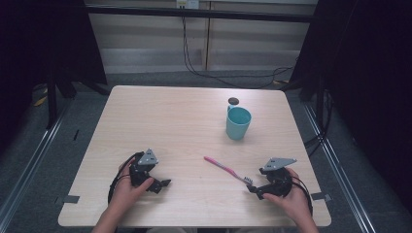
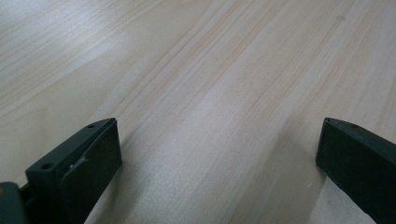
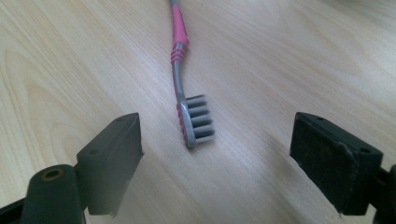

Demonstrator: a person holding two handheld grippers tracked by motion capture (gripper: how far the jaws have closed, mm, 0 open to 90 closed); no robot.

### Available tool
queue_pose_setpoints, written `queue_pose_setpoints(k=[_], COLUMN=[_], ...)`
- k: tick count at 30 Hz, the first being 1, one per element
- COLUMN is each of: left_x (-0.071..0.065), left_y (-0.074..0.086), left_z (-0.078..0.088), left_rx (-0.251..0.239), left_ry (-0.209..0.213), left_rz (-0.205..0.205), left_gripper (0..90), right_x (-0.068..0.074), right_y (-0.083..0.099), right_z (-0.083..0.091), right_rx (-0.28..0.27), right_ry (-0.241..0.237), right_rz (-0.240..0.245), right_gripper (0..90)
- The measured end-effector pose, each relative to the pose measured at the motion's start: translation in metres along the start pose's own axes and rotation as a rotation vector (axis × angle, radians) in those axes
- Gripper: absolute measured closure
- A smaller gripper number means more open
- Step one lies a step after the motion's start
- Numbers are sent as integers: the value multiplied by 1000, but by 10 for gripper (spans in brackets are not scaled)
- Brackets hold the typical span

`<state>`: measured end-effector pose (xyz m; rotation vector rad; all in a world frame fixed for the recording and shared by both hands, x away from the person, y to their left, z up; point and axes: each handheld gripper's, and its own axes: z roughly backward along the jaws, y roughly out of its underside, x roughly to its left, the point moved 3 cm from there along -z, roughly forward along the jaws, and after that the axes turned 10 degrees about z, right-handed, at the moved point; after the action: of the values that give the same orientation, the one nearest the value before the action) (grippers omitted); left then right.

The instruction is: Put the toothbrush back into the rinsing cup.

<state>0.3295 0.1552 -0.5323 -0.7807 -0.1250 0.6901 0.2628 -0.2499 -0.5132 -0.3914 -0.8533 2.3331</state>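
- Toothbrush (image 1: 225, 169) lay flat on the counter (image 1: 160, 121), pink handle running toward 10 o'clock, bristle head at the 4 o'clock end, just ahead of the right gripper (image 1: 253, 187).
- Right gripper view: jaws stood wide, brush head (image 3: 196, 122) between and slightly beyond them, nearer the left-hand jaw; no pad touched it.
- Left gripper (image 1: 163, 184) rested low at about 7 o'clock on the counter, jaws wide with bare wood between them, well apart from the brush.
- Teal cup (image 1: 238, 123) stood upright at about 1 o'clock, well clear of the brush; small dark disc (image 1: 233, 101) just behind it.
- Judged step: approach and pick-up of the brush by the right gripper.
- Advice noted: centre the jaws over the neck or the pink grip rather than the bristles, since bristles would likely give and let the brush twist.
- Jaws should go down nearly to the wood before closing, as the handle is thin and low.
- Risk: an off-centre close could push the brush sideways instead of pinching it.
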Motion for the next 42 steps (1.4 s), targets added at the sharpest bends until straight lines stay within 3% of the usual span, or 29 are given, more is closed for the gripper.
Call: queue_pose_setpoints(k=[6,8,15,28,36,38,42], left_x=[0,0,0,0,1,1,0], left_y=[0,0,0,0,-1,-1,0], left_z=[0,0,0,0,0,0,0], left_rx=[1,0,0,1,2,0,3], left_ry=[-1,0,0,-2,-3,-1,2], left_rz=[0,0,0,-5,-9,-9,-4], left_gripper=[0,0,0,0,0,0,0], right_x=[-3,-4,-6,-4,-7,-7,-3], right_y=[-10,-17,-33,-52,-61,-64,-68], right_z=[0,0,-4,-19,-26,-27,-32], right_rx=[48,66,107,208,263,274,304], right_ry=[-10,-36,-48,-81,-94,-98,-125], right_rz=[6,-4,34,57,64,72,70], right_gripper=[182,199,205,241,312,378,426])
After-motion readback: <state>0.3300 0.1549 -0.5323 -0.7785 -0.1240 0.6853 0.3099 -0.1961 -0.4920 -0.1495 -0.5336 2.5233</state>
